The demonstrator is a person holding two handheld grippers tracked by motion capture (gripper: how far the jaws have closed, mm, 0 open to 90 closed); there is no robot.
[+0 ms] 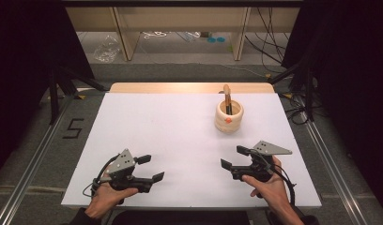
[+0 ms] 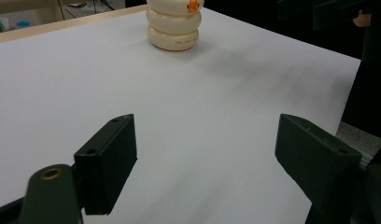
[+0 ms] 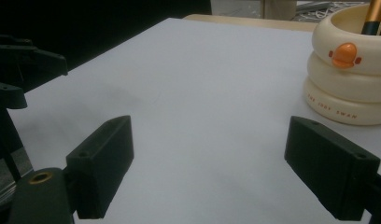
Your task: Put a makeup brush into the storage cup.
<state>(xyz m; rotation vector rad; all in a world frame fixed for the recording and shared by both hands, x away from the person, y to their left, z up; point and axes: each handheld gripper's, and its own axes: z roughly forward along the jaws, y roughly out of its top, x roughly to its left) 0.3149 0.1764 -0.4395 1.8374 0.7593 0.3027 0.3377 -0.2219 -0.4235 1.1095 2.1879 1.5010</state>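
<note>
A cream ringed holder (image 1: 228,117) with an orange duck bill stands upright at the table's back right, with wooden and black sticks (image 1: 227,98) rising from it. The same holder (image 2: 174,25) sits far ahead in the left gripper view, and the holder (image 3: 351,79) is at the right edge in the right gripper view. My left gripper (image 1: 150,168) rests near the front left, jaws wide apart and empty. My right gripper (image 1: 235,157) rests near the front right, also open and empty. Both point toward the table's middle.
The white tabletop (image 1: 171,136) has a wooden strip (image 1: 189,87) along its far edge. Metal rails (image 1: 34,154) run along both sides. Wooden shelf legs and cables (image 1: 269,51) lie on the floor beyond. A "5" mark (image 1: 73,128) is on the floor at left.
</note>
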